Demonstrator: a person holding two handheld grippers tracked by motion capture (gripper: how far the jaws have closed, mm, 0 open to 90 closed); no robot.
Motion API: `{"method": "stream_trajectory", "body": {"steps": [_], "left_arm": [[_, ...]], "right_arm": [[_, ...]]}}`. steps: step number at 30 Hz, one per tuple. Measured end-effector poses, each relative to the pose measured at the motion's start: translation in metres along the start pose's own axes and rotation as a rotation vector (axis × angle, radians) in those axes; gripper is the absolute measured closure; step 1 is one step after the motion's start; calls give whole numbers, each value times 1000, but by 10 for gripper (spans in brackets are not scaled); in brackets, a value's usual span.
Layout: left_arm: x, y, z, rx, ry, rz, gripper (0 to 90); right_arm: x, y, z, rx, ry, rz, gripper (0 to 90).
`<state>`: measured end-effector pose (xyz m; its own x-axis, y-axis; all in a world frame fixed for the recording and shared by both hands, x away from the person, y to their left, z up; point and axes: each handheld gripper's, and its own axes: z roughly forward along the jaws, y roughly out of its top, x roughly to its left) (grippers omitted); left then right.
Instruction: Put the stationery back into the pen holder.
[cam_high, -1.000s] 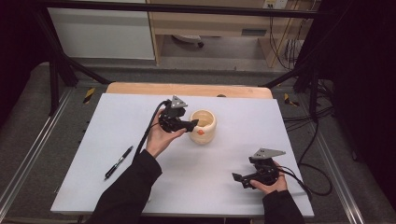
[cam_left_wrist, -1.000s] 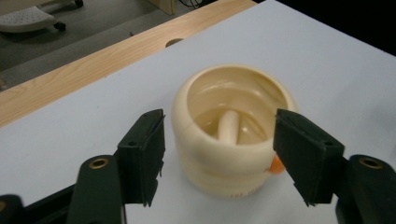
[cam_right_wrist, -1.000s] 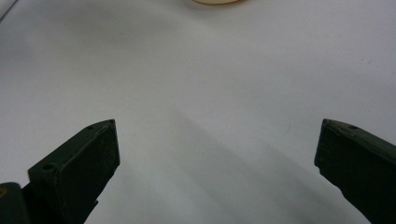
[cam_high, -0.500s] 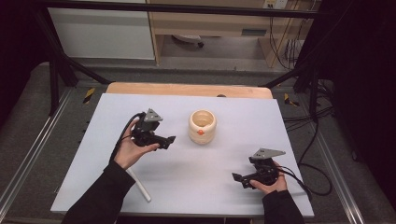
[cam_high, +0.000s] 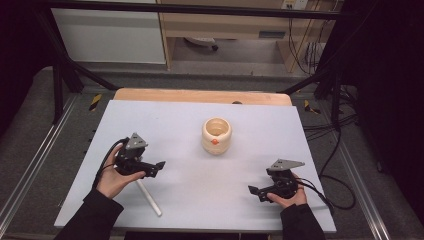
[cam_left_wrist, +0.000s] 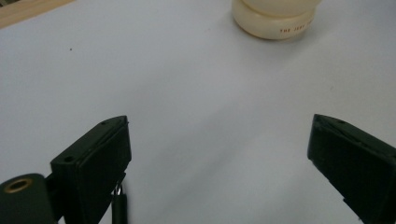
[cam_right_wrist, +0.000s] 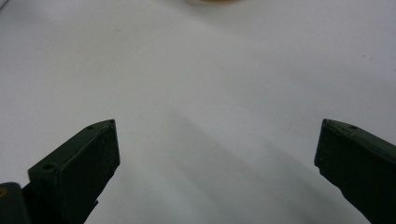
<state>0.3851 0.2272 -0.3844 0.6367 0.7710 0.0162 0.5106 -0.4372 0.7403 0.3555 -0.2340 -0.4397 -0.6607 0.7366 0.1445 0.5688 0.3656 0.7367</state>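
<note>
1. A person sits at a pale grey bench seen from above, with a two-jawed tool in each hand.
2. The left claw is at the lower left of the frame. Its jaws have just been opening and now stand wide apart, with nothing between them but bare bench.
3. A pale stick, possibly a pen, lies flat on the bench at the lower left. Its upper end runs under the left hand, and nothing grips it.
4. A cream pot with a small orange mark on its front stands upright in the middle of the frame, well apart from both claws. In the left gripper view its base shows at the top edge. Whether anything is inside cannot be told.
5. The right claw rests at the lower right, its jaws also spread wide and empty.
6. Progress, as a judgement: the work looks to be at an early point. The stick is not yet picked up. The left claw seems placed to take it, and lifting and carrying it, perhaps to the pot, are left to do.
</note>
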Motion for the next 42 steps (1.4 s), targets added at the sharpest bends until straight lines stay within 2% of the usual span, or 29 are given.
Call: {"method": "stream_trajectory", "body": {"steps": [9,14,18,21,24,27,36,42], "left_arm": [[11,-37,-13,-3,16,-42,214],[22,-50,-16,-11,21,-69,209],[29,-54,-17,-6,18,-57,188],[32,-55,-18,-4,24,-52,168],[35,-56,-19,-7,21,-64,145],[37,-56,-20,-15,11,-73,116],[38,-56,-18,-25,-1,-82,61],[38,-55,-16,-23,5,-85,49]], "right_arm": [[1,0,2,-3,-3,4,10],[7,3,6,4,-5,12,7],[19,10,12,14,-1,-2,7],[31,19,19,9,10,-28,7],[45,30,27,2,14,-19,7],[62,42,36,-5,21,-41,7],[125,78,67,15,54,-122,36],[163,91,92,35,68,-156,83]]}}
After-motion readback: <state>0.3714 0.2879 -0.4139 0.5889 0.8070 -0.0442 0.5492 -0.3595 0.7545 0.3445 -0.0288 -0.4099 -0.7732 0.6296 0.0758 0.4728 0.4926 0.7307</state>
